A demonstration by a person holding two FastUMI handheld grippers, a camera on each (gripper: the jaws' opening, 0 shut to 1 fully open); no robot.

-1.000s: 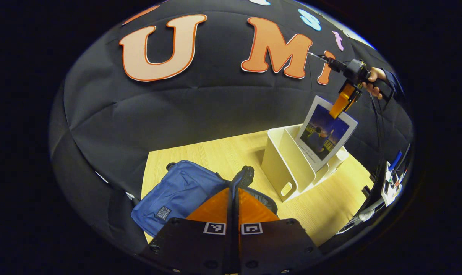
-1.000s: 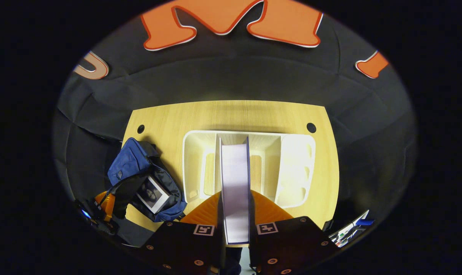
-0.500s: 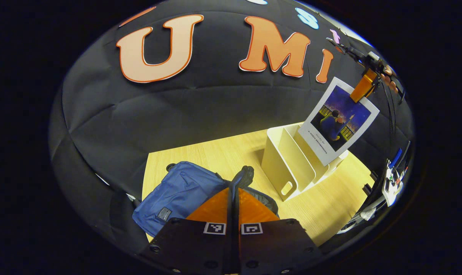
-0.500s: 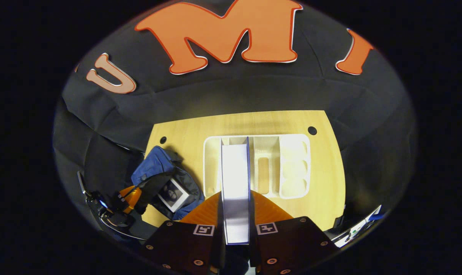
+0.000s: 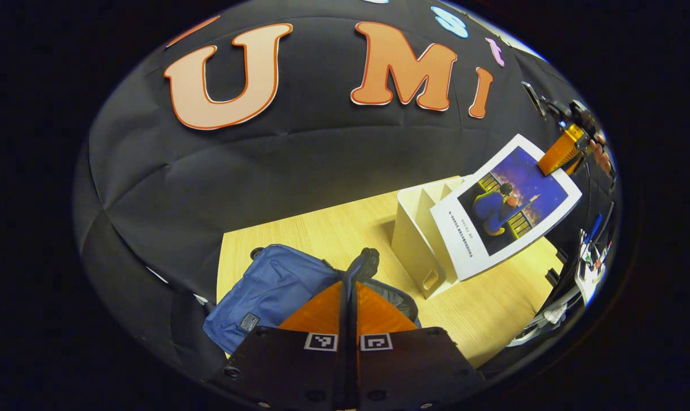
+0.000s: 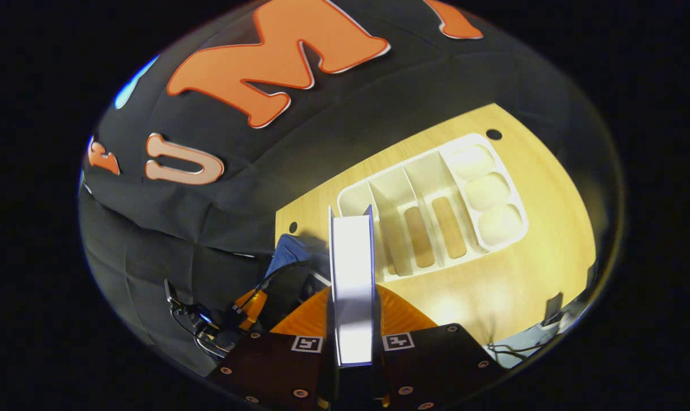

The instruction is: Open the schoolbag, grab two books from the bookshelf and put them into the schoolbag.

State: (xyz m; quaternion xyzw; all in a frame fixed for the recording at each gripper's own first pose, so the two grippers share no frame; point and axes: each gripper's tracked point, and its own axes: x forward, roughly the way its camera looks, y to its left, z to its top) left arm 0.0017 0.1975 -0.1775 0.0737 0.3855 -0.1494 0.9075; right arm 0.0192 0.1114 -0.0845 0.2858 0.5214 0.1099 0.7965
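My right gripper [image 6: 351, 308] clamped its jaws on a book [image 5: 507, 205], lifted clear above the bookshelf [image 6: 436, 211]. My left gripper [image 5: 349, 302], jaws closed, pinched the schoolbag [image 5: 270, 291] rim beside that bookshelf; dropping the book in remained.

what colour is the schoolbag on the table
Blue schoolbag, with a darker lining at its mouth; clearest in the left gripper view.

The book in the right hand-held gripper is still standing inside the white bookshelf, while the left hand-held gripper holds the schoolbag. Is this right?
Not quite. The book is out of the white bookshelf, gripped in the air by the right hand-held gripper; the left gripper view shows it tilted in front of the shelf. The rest stands: the left hand-held gripper is shut on the schoolbag.
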